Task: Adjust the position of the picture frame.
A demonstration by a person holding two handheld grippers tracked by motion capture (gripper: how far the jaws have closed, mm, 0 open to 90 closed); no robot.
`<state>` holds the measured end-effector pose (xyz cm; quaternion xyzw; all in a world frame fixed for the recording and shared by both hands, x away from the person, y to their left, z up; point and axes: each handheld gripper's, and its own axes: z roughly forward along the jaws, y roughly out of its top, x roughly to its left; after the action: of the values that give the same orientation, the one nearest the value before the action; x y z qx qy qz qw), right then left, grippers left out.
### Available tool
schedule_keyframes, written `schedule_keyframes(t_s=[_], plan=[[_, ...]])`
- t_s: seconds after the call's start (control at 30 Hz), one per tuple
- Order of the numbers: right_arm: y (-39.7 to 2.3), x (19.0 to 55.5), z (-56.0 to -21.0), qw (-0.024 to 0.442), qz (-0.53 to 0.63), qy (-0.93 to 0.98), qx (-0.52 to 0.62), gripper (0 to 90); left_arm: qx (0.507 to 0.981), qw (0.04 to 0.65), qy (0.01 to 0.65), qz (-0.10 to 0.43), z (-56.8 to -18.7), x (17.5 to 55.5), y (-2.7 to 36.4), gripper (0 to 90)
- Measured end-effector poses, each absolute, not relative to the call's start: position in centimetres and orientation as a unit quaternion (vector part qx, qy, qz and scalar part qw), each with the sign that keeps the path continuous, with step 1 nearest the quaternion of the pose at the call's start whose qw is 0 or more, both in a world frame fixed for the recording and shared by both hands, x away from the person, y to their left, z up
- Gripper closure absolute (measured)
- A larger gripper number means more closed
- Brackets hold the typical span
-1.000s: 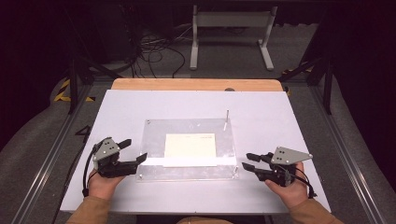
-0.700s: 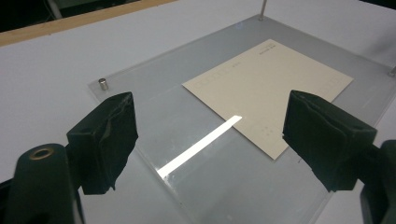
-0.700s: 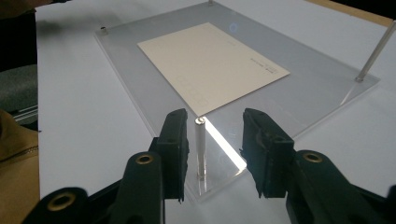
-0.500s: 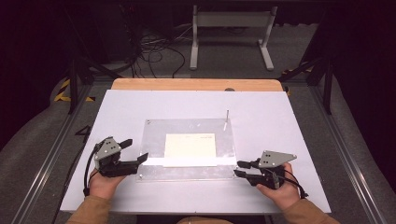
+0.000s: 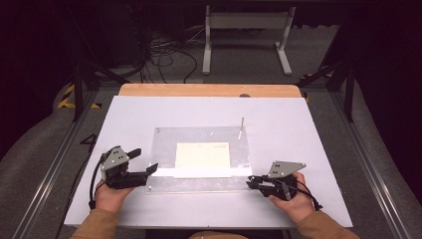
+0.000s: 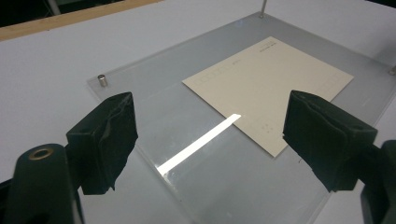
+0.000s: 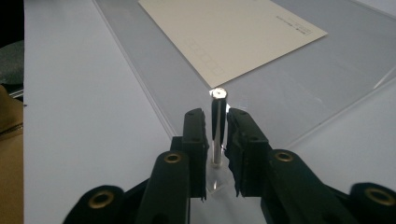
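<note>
Bright lit table (image 5: 149, 114), dark surroundings; glare streak on clear plate (image 6: 154, 126).

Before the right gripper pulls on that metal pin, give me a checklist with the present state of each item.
1. Right gripper lined up on the metal pin: ok, the pin stands upright between its jaws.
2. Jaws clamped on the pin: cannot tell, thin gaps seem to remain on both sides.
3. Left gripper ready to steady the clear plate: not ok, its jaws are wide open over the plate's near left corner and hold nothing.
4. Cream card lying flat on the plate: ok.
5. Far right pin standing upright: ok.
6. Whether the pin is loose in its hole: cannot tell.
</note>
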<state>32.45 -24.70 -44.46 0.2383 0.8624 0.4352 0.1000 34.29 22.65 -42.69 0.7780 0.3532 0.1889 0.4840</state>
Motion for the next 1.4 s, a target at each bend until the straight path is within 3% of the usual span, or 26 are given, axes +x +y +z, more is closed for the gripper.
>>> schedule_keyframes(t_s=[0.1,0.4,0.73,1.2,1.4], plan=[[-24.4,32.5,-44.3,0.114,0.423,0.869,0.232,84.4,0.779,0.483,0.351,0.190,-42.7,34.4,22.7,17.9],[-23.9,32.3,-43.2,0.142,0.400,0.879,0.220,84.9,0.776,0.484,0.358,0.189,-42.7,34.4,22.9,17.9],[-25.8,35.6,-41.4,0.190,0.401,0.861,0.248,84.9,0.773,0.483,0.368,0.186,-42.8,34.4,23.1,17.8],[-27.8,40.6,-42.6,0.210,0.401,0.840,0.301,84.8,0.774,0.476,0.374,0.187,-43.1,34.7,22.9,17.8],[-28.5,42.1,-44.3,0.193,0.417,0.825,0.329,84.5,0.784,0.471,0.364,0.176,-43.0,34.5,22.6,21.2]])
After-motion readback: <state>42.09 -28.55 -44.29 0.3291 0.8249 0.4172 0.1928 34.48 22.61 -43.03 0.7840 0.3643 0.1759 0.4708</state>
